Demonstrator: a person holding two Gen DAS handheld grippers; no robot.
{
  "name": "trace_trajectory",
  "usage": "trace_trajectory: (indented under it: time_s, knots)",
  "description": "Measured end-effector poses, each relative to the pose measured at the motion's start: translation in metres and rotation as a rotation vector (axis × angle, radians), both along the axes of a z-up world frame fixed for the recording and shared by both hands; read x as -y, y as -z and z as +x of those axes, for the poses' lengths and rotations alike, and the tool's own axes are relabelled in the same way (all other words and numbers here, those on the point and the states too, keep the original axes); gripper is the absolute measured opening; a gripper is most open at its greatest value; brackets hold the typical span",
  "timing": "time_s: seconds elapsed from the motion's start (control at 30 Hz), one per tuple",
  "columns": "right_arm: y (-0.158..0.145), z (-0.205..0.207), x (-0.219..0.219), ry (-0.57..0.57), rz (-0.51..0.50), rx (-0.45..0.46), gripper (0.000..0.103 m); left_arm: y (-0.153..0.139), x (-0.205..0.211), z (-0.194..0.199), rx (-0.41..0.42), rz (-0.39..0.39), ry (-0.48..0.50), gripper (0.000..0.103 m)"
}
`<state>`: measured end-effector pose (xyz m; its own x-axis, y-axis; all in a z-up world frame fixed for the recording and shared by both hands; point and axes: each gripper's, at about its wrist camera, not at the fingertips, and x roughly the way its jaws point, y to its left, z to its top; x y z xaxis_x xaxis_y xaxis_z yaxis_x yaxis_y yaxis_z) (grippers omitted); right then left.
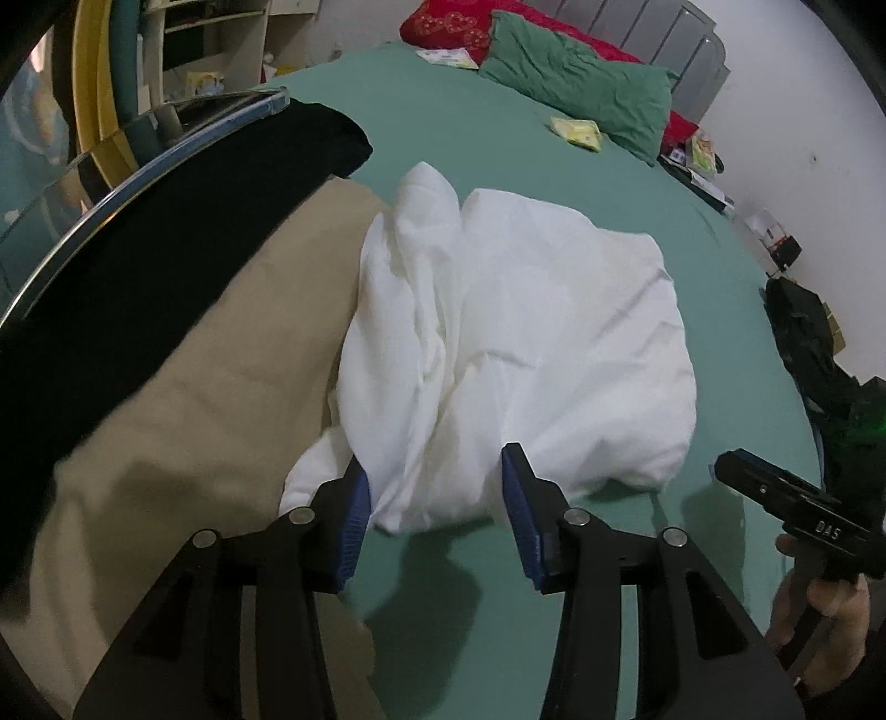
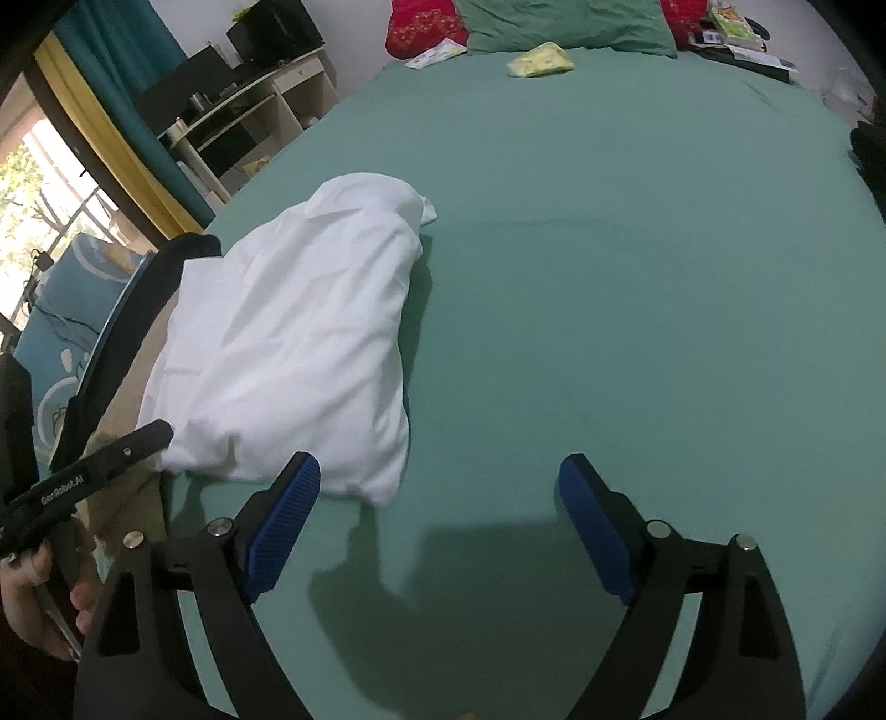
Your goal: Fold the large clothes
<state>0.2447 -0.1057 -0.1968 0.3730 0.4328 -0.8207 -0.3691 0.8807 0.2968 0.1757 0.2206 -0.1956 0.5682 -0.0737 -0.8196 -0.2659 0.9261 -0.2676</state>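
Left gripper, in its own wrist view: jaws spread partway, blue pads not pressing on anything; near edge of the white garment shows past and between the tips, apparently not pinched. Garment lies bunched on the green bed, roughly gathered into a block but with a loose, rumpled ridge running down its left side and a peak at the far end. Beside it on the left, a tan garment, then a black garment, both lying long and flat; whether they are finished folds cannot be told. Right gripper's body and the hand holding it enter at lower right. Right wrist view: right gripper spread wide, nothing between the pads, only bare sheet beneath. White garment lies to its left, near corner just beside the left pad, not touching as far as can be seen. Green pillow at the head of the bed, well apart. Judgement: white piece partly folded and released; likely left are smoothing, a further fold, and setting it with the others.
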Motion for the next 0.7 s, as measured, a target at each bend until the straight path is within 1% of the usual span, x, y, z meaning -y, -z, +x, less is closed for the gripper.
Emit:
trace_trajectory:
  time_s: [0.1,0.2,0.3,0.47,0.6,0.7]
  knots:
    - [-0.004,-0.014,0.012,0.003,-0.016,-0.004,0.088,-0.004,0.009,-0.014,0.003,0.019,-0.004,0.048]
    - [-0.009,-0.03,0.028,0.009,-0.02,-0.007,0.088,-0.007,0.017,-0.026,0.015,0.02,-0.009,0.048]
    - [-0.014,-0.043,0.037,0.017,-0.024,-0.01,0.088,-0.006,0.028,-0.042,0.012,0.002,-0.007,0.048]
    - [-0.025,-0.065,0.052,0.031,-0.027,-0.005,0.088,-0.008,0.049,-0.065,0.017,-0.006,0.002,0.048]
    - [-0.034,-0.08,0.057,0.045,-0.026,0.004,0.088,-0.016,0.066,-0.085,0.035,-0.008,0.001,0.048]
    - [-0.042,-0.093,0.072,0.058,-0.023,0.017,0.088,-0.025,0.079,-0.101,0.053,-0.01,0.003,0.048]
